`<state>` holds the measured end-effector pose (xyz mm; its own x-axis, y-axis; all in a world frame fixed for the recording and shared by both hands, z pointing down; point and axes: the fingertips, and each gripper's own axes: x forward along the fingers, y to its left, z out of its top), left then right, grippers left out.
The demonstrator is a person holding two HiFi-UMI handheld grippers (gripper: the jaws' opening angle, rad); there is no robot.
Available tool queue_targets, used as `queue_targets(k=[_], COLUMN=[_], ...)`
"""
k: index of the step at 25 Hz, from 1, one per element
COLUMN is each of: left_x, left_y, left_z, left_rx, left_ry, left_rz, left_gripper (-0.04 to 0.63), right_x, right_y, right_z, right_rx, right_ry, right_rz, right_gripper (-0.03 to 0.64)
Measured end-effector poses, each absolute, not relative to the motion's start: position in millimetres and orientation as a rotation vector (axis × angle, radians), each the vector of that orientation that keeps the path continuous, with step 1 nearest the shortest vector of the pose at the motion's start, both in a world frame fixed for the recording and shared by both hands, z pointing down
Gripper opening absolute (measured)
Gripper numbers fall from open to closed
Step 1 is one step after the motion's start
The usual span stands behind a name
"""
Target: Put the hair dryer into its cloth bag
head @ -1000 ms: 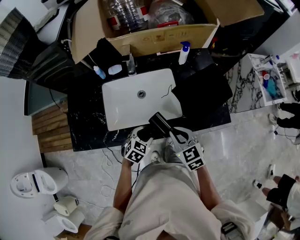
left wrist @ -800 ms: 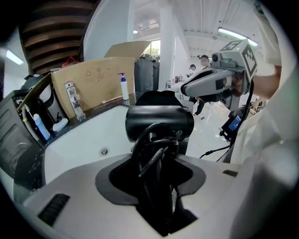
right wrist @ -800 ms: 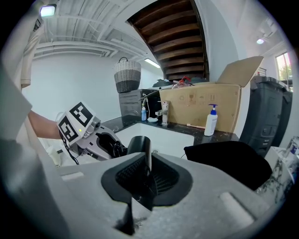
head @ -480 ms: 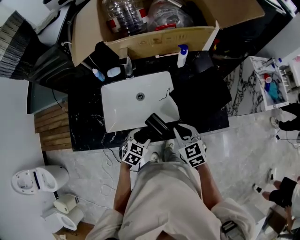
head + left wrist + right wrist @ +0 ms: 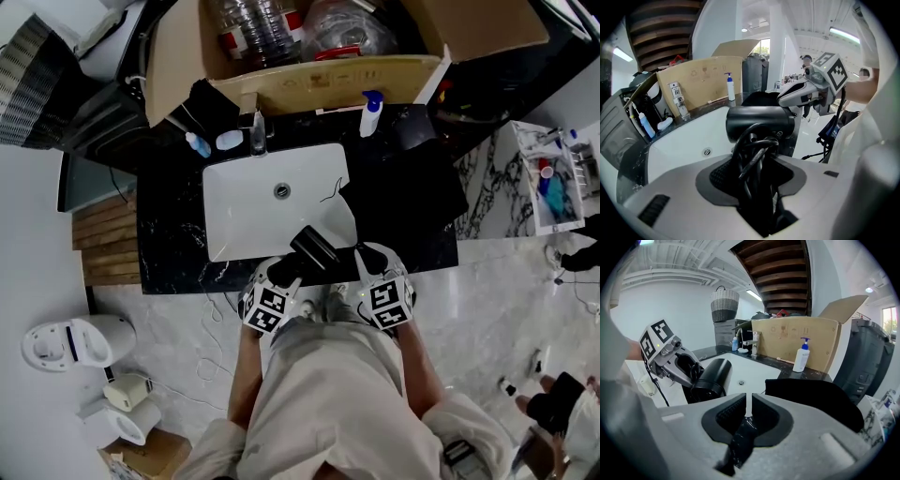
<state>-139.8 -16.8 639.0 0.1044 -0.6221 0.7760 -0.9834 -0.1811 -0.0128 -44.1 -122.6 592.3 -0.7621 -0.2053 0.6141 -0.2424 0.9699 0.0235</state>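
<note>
While your left hand-held gripper is clamped on the hair dryer at its handle, loops of cord are pinched in with it. That makes the hold look less sure than a clean grip. The dryer hangs above the front rim of the sink, so a twist or slip would likely drop it into the basin or off the counter edge toward you.

The cloth bag lies slumped on the counter at about 2 o'clock from the dryer, with no open mouth showing. Your right hand-held gripper sits at 3 o'clock of the dryer, empty, its jaws almost together with only a slit between them.

If you pinch both layers of the bag, the mouth probably stays closed. The limp cloth may also slide on the counter when you push the dryer in. Loose cord could catch on the opening.
</note>
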Motion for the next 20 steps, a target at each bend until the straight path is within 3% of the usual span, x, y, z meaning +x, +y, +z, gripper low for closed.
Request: queue_targets(k=[6,11,20], left_x=[-136,-133,-133], left_y=[-23,-28,-34], left_z=[641,640,639], left_rx=[1.843,1.837,1.842], left_ry=[-1.568,-1.562,-1.558], left_rz=[0.902,0.913,0.934], left_gripper=[0.189,0.189,0.189], right_x=[-40,-37,-34], right_y=[-145,-153,-164], right_z=[613,632,656], right_rx=[0.358,0.335,0.342], right_ry=[-2.389,-2.323,-2.234], right_rz=[-0.018,-0.035,-0.073], right_gripper=[0.023,0.068,0.069])
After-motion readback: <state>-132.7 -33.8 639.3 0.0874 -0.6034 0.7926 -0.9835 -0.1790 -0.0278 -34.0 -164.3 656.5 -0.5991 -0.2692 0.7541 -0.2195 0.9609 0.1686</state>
